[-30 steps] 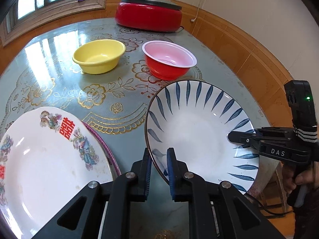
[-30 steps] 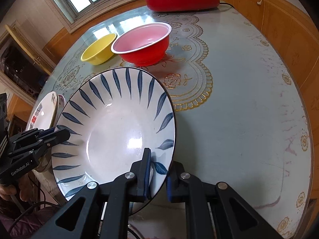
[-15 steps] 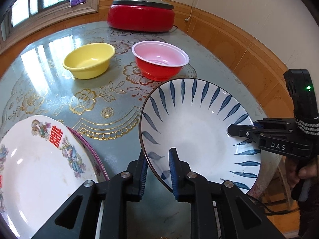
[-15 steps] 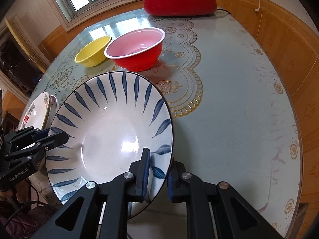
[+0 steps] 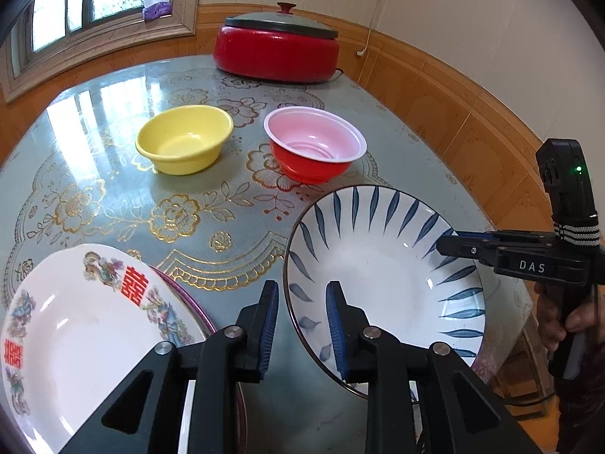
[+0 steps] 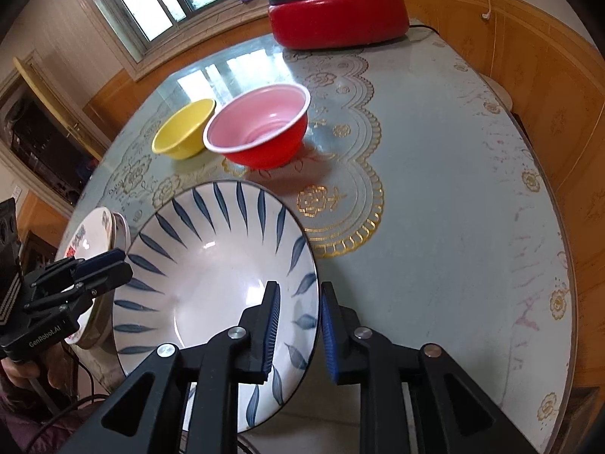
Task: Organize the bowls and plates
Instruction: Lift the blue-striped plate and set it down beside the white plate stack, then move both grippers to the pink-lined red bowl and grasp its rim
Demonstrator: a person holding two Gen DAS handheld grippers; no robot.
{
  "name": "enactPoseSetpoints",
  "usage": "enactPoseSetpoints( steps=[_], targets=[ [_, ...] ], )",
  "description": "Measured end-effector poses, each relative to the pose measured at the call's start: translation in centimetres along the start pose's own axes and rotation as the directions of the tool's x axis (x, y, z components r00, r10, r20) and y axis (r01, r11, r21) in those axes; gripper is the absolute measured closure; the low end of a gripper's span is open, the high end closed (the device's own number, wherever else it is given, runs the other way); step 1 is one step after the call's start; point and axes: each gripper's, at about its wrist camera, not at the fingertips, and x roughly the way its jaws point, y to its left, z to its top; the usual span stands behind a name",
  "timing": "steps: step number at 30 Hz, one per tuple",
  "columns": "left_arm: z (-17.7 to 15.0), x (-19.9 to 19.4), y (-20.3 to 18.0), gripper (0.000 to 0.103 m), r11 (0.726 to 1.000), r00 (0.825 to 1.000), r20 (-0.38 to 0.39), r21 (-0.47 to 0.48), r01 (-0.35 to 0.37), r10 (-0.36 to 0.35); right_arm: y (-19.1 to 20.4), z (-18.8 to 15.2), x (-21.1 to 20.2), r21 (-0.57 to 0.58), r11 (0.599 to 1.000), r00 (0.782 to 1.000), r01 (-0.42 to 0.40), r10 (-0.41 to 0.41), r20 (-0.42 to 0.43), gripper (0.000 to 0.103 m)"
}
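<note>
Both grippers straddle the rim of the blue-leaf plate (image 5: pixel 382 276) with their jaws opening: the left gripper (image 5: pixel 302 325) has the plate's near-left edge in the gap between its blue pads, and no pad presses on it; the right gripper (image 6: pixel 298 325) brackets the opposite edge the same way, a sliver of space showing on each side. That plate lies at the near edge of the table (image 6: pixel 435 196), seemingly resting on the glass, though its underside is hidden. Left of it, just beside, sits the white plate with red characters (image 5: pixel 79 325), stacked on another plate. Farther back stand the yellow bowl (image 5: pixel 185 138) and red bowl (image 5: pixel 315 147), close together, with a red lidded cooker (image 5: pixel 278 47) behind.
</note>
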Motion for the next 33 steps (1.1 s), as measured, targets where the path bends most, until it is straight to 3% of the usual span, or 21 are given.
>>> enactPoseSetpoints(
  steps=[3,5,8,11,16,23,31,33],
  targets=[
    [0.6,-0.4,0.2,0.076,1.000,1.000,0.018,-0.008,0.001,0.000,0.0,1.0,-0.2,0.005,1.000,1.000,-0.004,0.004,0.018,0.081],
    [1.1,-0.7,0.3,0.067,1.000,1.000,0.031,-0.013,-0.004,0.005,0.0,2.1,-0.4,0.001,1.000,0.999,-0.017,0.017,0.035,0.081],
    [2.3,-0.7,0.6,0.062,0.999,0.999,0.039,-0.032,-0.013,0.014,0.0,4.0,-0.4,0.019,0.998,0.997,-0.053,0.052,0.053,0.081],
    [3.7,-0.1,0.9,0.062,0.998,1.000,0.024,-0.056,-0.015,0.016,-0.6,5.9,0.2,0.070,0.993,0.994,-0.097,0.093,0.054,0.072],
    [6.3,1.6,1.6,0.062,0.993,1.000,0.001,-0.116,0.030,-0.030,-1.7,9.1,2.6,0.170,0.972,0.987,-0.162,0.158,0.036,0.072],
    [10.0,4.5,2.2,0.064,0.984,0.999,-0.028,-0.177,0.033,-0.038,-2.9,12.9,5.8,0.243,0.957,0.987,-0.157,0.156,0.023,0.072],
    [12.9,8.5,2.3,0.065,0.981,0.997,-0.071,-0.193,-0.017,0.003,-2.8,14.3,8.3,0.211,0.971,0.993,-0.110,0.117,-0.020,0.072],
    [13.4,9.6,2.3,0.065,0.981,0.996,-0.087,-0.191,-0.033,0.016,-2.7,14.4,8.6,0.197,0.975,0.994,-0.104,0.110,-0.022,0.076]
  ],
)
